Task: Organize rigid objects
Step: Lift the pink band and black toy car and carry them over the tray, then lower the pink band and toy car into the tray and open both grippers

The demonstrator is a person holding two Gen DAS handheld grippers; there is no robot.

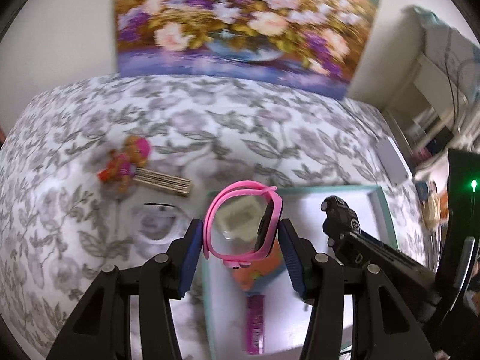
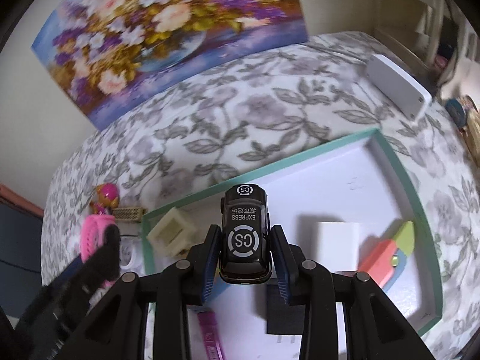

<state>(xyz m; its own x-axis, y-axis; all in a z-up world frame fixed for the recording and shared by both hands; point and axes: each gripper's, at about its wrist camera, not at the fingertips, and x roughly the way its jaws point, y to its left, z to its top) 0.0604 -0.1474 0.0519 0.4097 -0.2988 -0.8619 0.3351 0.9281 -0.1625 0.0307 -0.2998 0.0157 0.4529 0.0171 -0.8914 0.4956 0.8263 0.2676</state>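
My left gripper [image 1: 241,234] is shut on a pink-banded watch [image 1: 210,225], held above the near left corner of a white tray with a teal rim [image 1: 381,207]. My right gripper [image 2: 244,240] is shut on a black toy car [image 2: 244,219] marked "CS EXPRESS", above the tray [image 2: 300,156]. In the left wrist view the car [image 1: 339,210] shows to the right of the watch. The right wrist view shows the watch [image 2: 93,231] at the left. Both grippers point steeply down.
The tray holds a cream square piece [image 2: 169,231], a white cube [image 2: 339,240], a pink-green-blue block [image 2: 387,255] and a magenta bar [image 1: 255,324]. On the floral cover lie a small toy figure [image 1: 129,159], a wooden strip [image 1: 165,180] and a white box [image 2: 396,87].
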